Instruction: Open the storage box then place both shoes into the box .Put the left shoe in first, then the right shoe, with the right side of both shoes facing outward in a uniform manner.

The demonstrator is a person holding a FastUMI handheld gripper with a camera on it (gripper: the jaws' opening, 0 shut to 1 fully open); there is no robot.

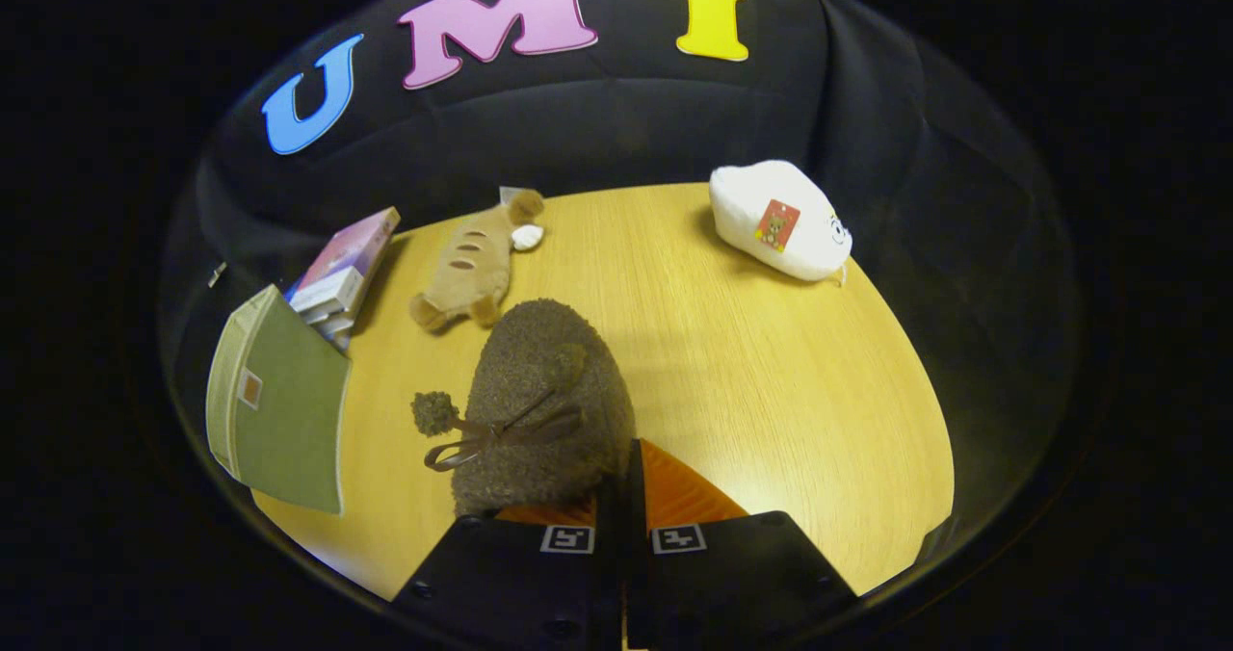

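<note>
Your tongs (624, 497) are pinching the heel rim of 1 fuzzy brown shoe (544, 401), which is sitting right of the green storage box (284, 415).

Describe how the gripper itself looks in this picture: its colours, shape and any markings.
The gripper has two black block-shaped bodies side by side, each with a small square black-and-white marker on its top. Its fingers are bright orange with fine ribbing, edged in black. Small dark screws sit on the black bodies. No cables are visible.
</note>
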